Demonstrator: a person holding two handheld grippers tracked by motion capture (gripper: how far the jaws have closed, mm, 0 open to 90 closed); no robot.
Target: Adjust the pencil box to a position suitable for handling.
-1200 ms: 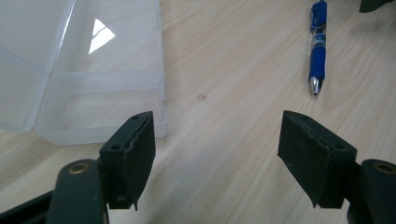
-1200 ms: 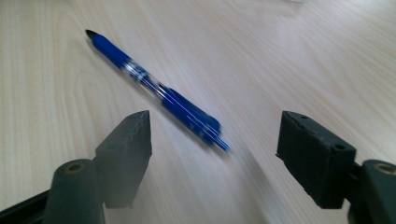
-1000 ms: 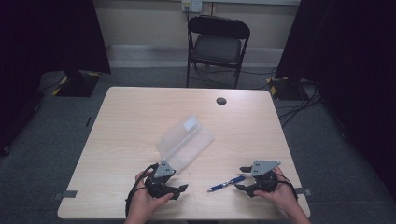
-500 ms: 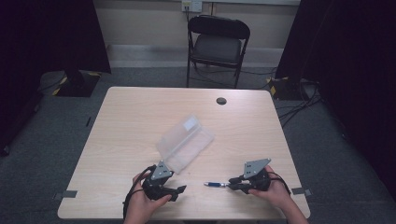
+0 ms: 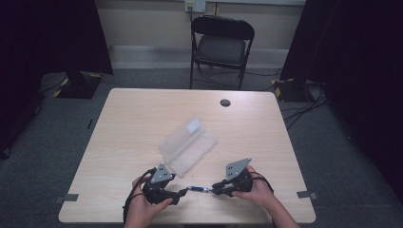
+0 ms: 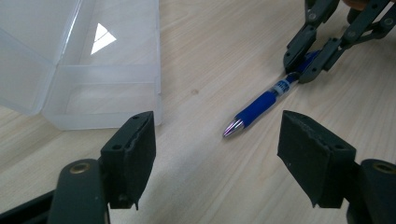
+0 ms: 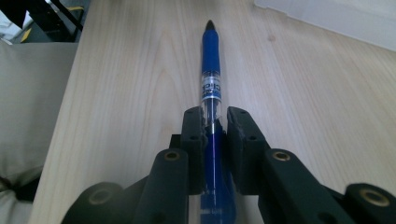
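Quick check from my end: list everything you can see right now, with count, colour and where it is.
pen: 1, blue with a clear section, near the table's front edge, tip toward the left gripper
plastic box: 1, clear, lid open, mid-table beyond the left gripper
table: 1, light wood
grommet: 1, dark, round, near the table's far edge
folding chair: 1, black, beyond the table
wall socket: 1, white, on the wall behind the chair
left gripper: 1, black, jaws open, facing the pen's tip
right gripper: 1, black, jaws have just closed on the pen's barrel
hands: 2, one on each gripper
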